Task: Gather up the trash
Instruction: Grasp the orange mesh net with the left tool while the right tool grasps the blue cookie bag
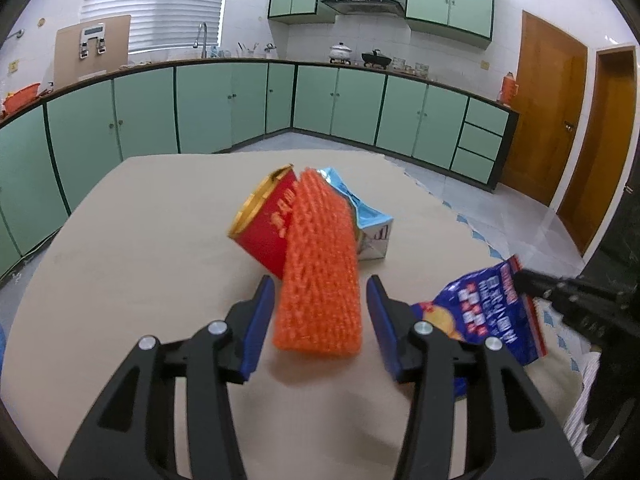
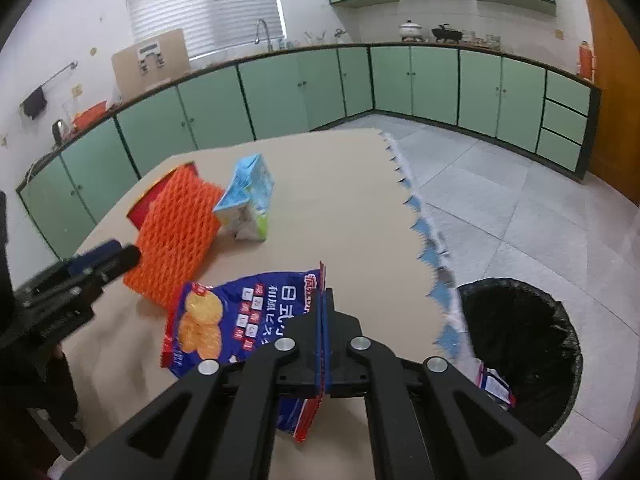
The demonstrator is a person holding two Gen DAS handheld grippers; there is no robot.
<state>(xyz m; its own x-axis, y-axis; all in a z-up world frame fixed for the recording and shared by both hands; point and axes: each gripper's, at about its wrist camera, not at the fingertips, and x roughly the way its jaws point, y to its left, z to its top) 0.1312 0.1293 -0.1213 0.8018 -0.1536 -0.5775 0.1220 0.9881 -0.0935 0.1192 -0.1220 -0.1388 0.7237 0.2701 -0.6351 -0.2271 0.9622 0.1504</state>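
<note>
Left gripper point(image 1: 320, 300): jaws standing spread either side of the orange foam net point(image 1: 320, 272), pads not pressing it.
Right gripper point(image 2: 324, 300): jaws pressed together, pinching the edge of the blue chip bag point(image 2: 240, 320).
Net: lying tilted against the red can point(image 1: 264, 228) on the tabletop point(image 1: 140, 260).
Carton point(image 2: 248, 200): sitting crumpled just behind the net.
Bin point(image 2: 520, 344): standing on the floor beside the tabletop, black liner, a wrapper lying inside.
</note>
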